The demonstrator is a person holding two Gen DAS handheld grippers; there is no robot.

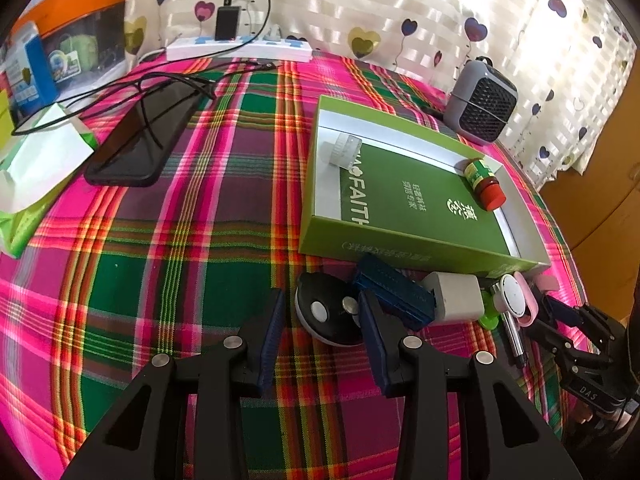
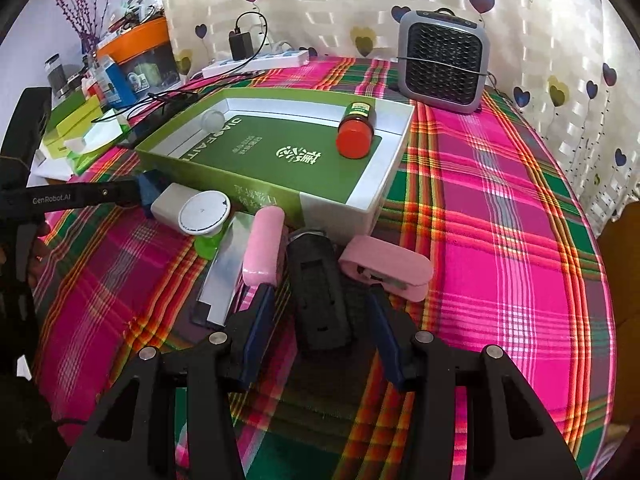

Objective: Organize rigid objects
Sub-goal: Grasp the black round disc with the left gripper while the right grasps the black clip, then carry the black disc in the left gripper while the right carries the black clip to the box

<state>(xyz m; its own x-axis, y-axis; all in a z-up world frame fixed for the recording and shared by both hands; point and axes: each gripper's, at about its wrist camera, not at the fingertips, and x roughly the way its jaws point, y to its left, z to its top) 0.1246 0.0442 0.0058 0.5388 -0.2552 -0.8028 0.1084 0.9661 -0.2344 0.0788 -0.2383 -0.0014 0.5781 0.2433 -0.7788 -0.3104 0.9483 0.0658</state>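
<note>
Right gripper straddles black remote, low centre; pads apart, nothing held.
Stiff, light, slick plastic: pinch its long sides mid-body; left gripper gapes empty.

1. In the left wrist view, the round black and white device at the lower middle is partly hidden behind a finger of the left gripper.
2. The blue block beside it covers part of the white charger, so the charger's left side cannot be seen.
3. The pen at the lower right is only partly visible under the white disc.
4. The right gripper is cut off by the right edge of this frame.
5. In the right wrist view, the clear bottle inside the green box is blurred.
6. The shelf items at the upper left are too small to tell.
</note>
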